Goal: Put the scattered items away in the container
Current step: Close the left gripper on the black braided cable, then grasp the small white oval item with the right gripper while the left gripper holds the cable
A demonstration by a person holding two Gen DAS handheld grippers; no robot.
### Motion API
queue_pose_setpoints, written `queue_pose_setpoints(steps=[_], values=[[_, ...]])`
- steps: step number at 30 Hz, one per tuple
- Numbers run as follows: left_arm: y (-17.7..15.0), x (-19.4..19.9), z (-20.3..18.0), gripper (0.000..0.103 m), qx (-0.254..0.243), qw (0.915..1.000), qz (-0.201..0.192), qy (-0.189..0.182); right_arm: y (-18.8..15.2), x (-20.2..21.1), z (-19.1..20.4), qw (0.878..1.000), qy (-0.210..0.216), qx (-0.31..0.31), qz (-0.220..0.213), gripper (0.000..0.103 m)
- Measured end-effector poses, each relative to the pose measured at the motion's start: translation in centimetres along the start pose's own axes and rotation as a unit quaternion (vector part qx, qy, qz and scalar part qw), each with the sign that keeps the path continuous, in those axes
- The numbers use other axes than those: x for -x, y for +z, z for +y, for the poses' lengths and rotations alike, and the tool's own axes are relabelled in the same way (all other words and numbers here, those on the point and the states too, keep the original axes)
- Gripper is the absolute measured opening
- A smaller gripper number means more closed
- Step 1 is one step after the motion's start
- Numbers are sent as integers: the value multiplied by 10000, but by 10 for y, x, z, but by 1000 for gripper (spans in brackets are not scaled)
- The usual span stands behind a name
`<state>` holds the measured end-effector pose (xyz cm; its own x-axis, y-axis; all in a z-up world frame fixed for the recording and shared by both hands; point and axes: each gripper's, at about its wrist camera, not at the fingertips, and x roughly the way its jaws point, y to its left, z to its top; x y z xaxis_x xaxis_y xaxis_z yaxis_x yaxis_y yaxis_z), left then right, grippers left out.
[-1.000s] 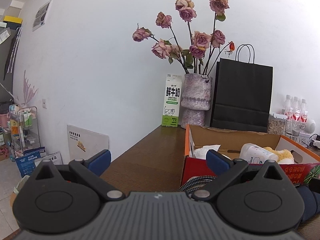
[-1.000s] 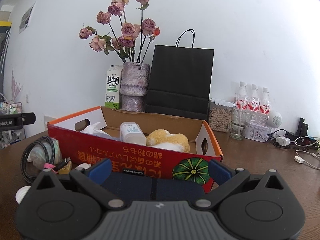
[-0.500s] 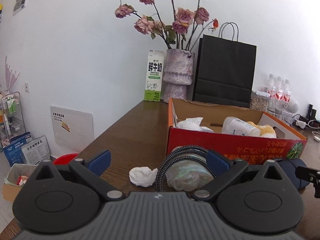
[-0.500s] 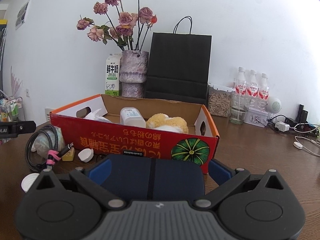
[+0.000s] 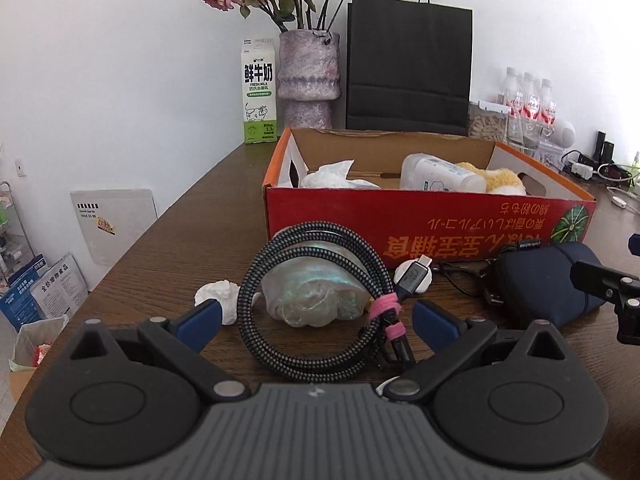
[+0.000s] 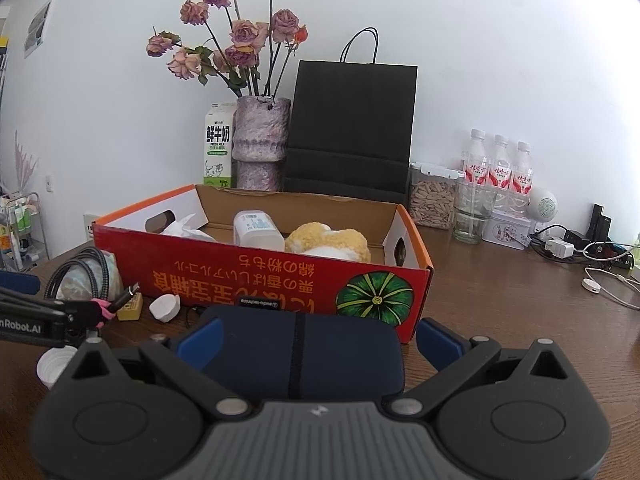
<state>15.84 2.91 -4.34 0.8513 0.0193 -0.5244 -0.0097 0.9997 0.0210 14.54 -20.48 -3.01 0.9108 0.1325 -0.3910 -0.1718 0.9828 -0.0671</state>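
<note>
A red cardboard box (image 5: 432, 216) (image 6: 280, 276) stands open on the wooden table, holding a white bottle (image 5: 436, 174), crumpled tissue (image 5: 332, 176) and a yellow plush (image 5: 500, 180). In front of it lie a coiled braided cable (image 5: 316, 300) around a crumpled clear bag (image 5: 316, 292), a tissue ball (image 5: 218, 294), a white cap (image 6: 164, 307), a yellow block (image 6: 130, 307) and a navy pouch (image 6: 300, 356) (image 5: 548, 280). My left gripper (image 5: 316, 322) is open, its fingers either side of the cable coil. My right gripper (image 6: 320, 342) is open, its fingers flanking the pouch.
A milk carton (image 5: 259, 92), a vase of dried roses (image 5: 308, 76) and a black paper bag (image 5: 408, 68) stand behind the box by the wall. Water bottles (image 6: 496, 168), a jar (image 6: 432, 200), chargers and cables (image 6: 592, 256) sit at the right. A white lid (image 6: 50, 366) lies near the left.
My left gripper has swung right and dipped down to the cable coil, which now lies between its open fingers. My right gripper has lowered over the navy pouch.
</note>
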Motion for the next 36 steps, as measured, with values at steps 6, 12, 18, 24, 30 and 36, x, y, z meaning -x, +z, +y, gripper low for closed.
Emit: queue_pose_setpoints(steps=[6,12,18,24,30,36], values=[[0,-12,-7,103,70,9994,347,-4,0,0,-1,10000,11,-7,-9,103],[-1,-3,-4,92,267,9995,138,81,0,0,0,10000,10,-10,-7,103],[-1,10,0,91,388,9990,-194,144,0,0,0,10000,9,-12,-2,103],[-2,22,2,91,401,9981,-440,165,-1,-1,-1,10000,10,-27,41,103],[-1,31,5,91,446,9970,-609,150,-1,-3,-2,9999,-1,-47,92,103],[0,39,8,90,480,9958,-773,126,-1,-4,-2,9999,-4,-53,106,103]])
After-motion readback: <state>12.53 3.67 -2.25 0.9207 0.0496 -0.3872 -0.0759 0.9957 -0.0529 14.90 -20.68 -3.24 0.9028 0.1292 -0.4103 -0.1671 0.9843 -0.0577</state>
